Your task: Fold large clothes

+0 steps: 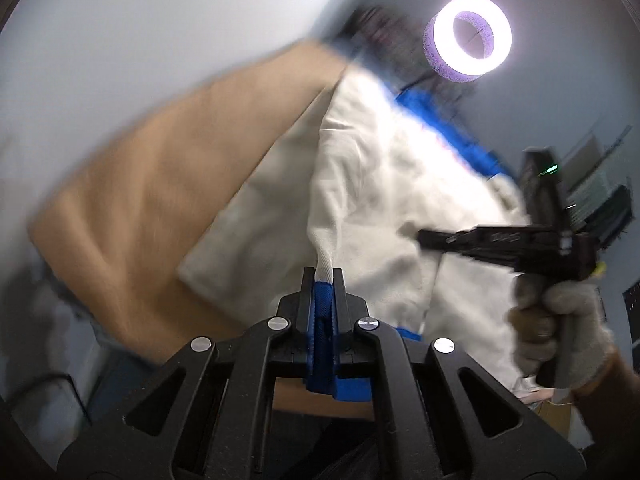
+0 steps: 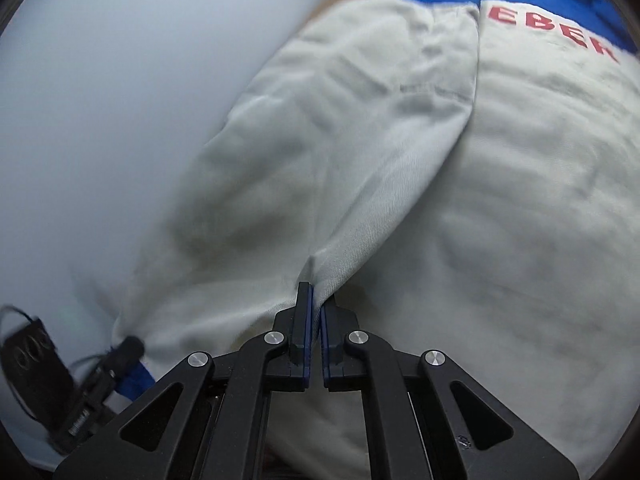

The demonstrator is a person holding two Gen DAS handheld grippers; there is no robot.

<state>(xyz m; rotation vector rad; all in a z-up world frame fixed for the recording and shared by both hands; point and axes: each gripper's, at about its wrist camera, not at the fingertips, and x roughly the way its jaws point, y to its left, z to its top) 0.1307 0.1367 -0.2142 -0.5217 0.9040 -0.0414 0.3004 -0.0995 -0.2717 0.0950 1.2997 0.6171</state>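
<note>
Both grippers, left gripper [image 1: 323, 274] and right gripper [image 2: 316, 296], pinch the white garment [image 2: 500, 208].

left gripper [image 1: 324, 276] is clamped tight on a pinch of white cloth [image 1: 380, 184], pointing toward 12 o'clock. right gripper [image 2: 316, 292] is squeezed down on a fold of that cloth too. from the left camera you can see the gloved right hand [image 1: 560, 328] at 4 o'clock around its handle

Bright ring light [image 1: 468, 40] above a pale wall [image 1: 140, 12]
</note>
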